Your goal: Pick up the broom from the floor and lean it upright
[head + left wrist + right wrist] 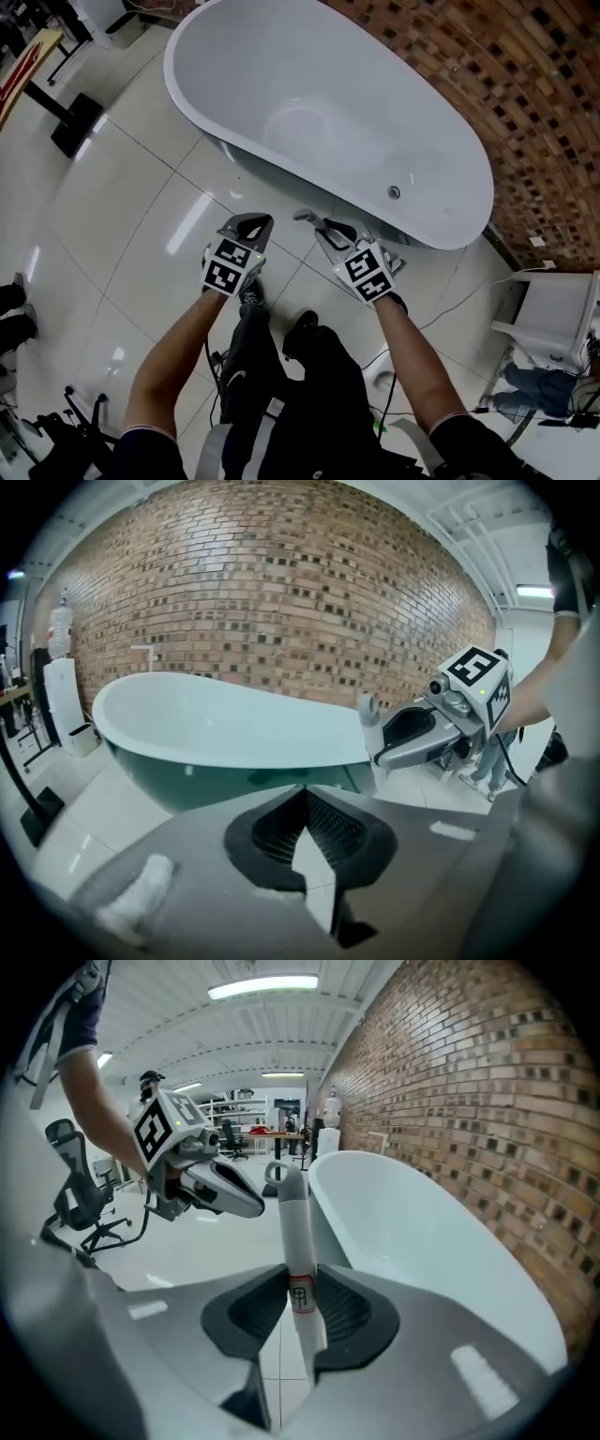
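In the right gripper view, the broom's pale handle (298,1232) stands upright between the pads of my right gripper (300,1283), which is shut on it. A red-framed label sits at the grip and the hooked handle end (281,1174) is above. In the head view only that grey end (302,215) shows, just ahead of the right gripper (328,230). The brush head is hidden. My left gripper (246,228) hovers beside it on the left, apart from the handle. The left gripper (302,794) has its tips together with nothing in them; the right gripper (412,738) shows there too.
A large white bathtub (450,225) stands just ahead of both grippers, against a brick wall (525,84). A black table leg (75,122) is at far left and a white cabinet (553,319) at right. Cables (450,300) lie on the tiled floor. An office chair (80,1199) stands behind.
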